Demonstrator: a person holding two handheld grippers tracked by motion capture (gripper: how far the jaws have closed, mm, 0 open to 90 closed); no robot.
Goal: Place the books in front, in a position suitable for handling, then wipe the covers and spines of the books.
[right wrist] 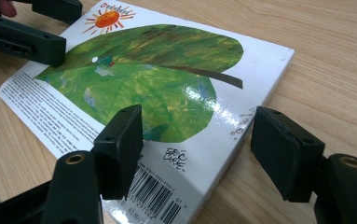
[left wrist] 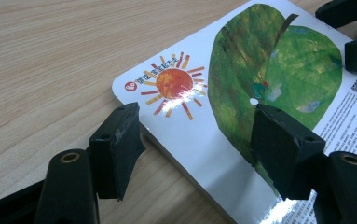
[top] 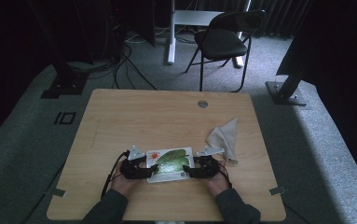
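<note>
I've got the book [top: 170, 164] lying flat on the counter [top: 134, 116], back cover up, near the front edge, roughly centred. Green leaf art, orange sun, barcode and small print visible on the cover.

Left gripper [top: 141, 171] sits at the book's left short edge. In the left gripper view its fingers [left wrist: 116, 148] stand apart and straddle the book's corner: one finger on bare counter beside the sun, the other over the leaf. Not pressing on anything, so open.

Right gripper [top: 195, 170] is at the book's right short edge. In the right gripper view its fingers [right wrist: 119, 148] also stand wide: one over the cover above the barcode, the other off the book past the spine corner, over wood. Open too, no grip on the book.

Both hands come in from the front edge, sleeves dark. A beige cloth [top: 225, 137] lies crumpled toward the right edge of the counter, just behind the right gripper, apart from the book. A black chair [top: 225, 39] stands on the floor beyond the far edge.
</note>
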